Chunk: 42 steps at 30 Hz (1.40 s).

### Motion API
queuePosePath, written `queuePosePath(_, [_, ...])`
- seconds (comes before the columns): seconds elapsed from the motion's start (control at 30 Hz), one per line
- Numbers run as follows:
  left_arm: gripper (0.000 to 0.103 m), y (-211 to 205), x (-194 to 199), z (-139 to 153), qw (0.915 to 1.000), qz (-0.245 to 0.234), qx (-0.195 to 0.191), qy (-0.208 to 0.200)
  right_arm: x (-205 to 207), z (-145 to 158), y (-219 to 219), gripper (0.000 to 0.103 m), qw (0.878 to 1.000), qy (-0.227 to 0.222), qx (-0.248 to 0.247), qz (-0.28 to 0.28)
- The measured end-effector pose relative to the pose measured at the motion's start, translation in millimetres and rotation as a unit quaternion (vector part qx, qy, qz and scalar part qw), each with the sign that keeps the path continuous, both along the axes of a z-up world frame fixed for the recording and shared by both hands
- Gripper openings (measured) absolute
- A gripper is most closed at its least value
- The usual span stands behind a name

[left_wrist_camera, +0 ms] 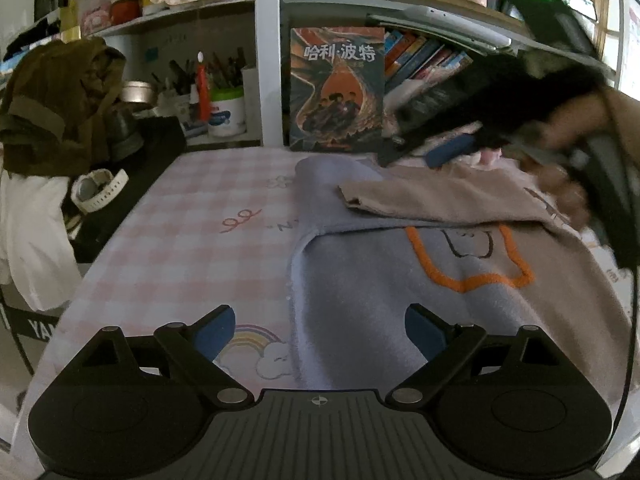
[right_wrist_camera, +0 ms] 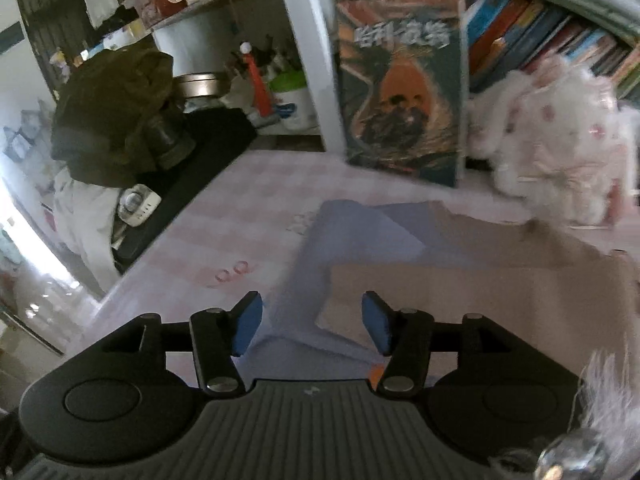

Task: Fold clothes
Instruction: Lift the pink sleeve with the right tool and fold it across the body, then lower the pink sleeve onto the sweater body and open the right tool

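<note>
Left gripper (left_wrist_camera: 320,330): nearest the left wrist camera, blue-padded fingers spread wide, nothing between them, hovering over the near edge of the garment.
Garment (left_wrist_camera: 384,280): a lilac-and-beige sweatshirt lying flat on the table, toward its right side; a beige sleeve (left_wrist_camera: 420,204) is folded across the lilac body, and an orange outline motif (left_wrist_camera: 472,276) shows on the chest.
Right gripper (right_wrist_camera: 312,324): fingers released and apart, empty, poised above the fold where beige panel meets lilac; from the left wrist view it appears blurred at the far right, above the sleeve.
Tablecloth (left_wrist_camera: 192,232): pink-and-white check with small doodles and a rainbow, under the garment.
Book (left_wrist_camera: 338,88): upright against the shelf behind the garment, cover facing out.
Plush toy (right_wrist_camera: 556,136): white and fluffy, just right of the book.
Watch (left_wrist_camera: 100,190): white, at the table's left edge.
Olive bag (left_wrist_camera: 60,100): heaped at far left.
</note>
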<state>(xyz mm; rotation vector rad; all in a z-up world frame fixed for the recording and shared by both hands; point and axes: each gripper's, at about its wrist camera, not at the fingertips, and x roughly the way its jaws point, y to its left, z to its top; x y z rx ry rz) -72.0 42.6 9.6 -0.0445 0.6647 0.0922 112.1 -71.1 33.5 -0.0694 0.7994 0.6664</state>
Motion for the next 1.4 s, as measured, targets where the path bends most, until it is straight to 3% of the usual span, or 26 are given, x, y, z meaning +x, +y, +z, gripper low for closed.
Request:
queuePosePath(0.2, [0.094,-3,5,-1,0.9999,-0.009,-0.015,0.001,-34,6,-36,0.058,0.999,-0.034,-0.026,-0.028])
queuePosePath(0.43, [0.094,-21,6,-1,0.9987,-0.051,-0.003,-0.006,-80,1,-96,0.062,0.994,-0.048,-0.053,-0.082])
queuePosePath(0.77, [0.094,-37,7,-1,0.9982,-0.059,-0.010,0.006,-133,-29,-166,0.062,0.979,0.002,-0.074,-0.188])
queuePosePath(1.13, [0.094,-73,-2,2,0.9987,-0.042,-0.010,0.026,-165,-38,-209,0.063,0.981,0.019,-0.059,-0.186])
queuePosePath(1.4, [0.094,-62,-22,-5,0.9973,0.009,-0.037,0.063,-181,-45,-244,0.064,0.979,0.039,-0.040,-0.198])
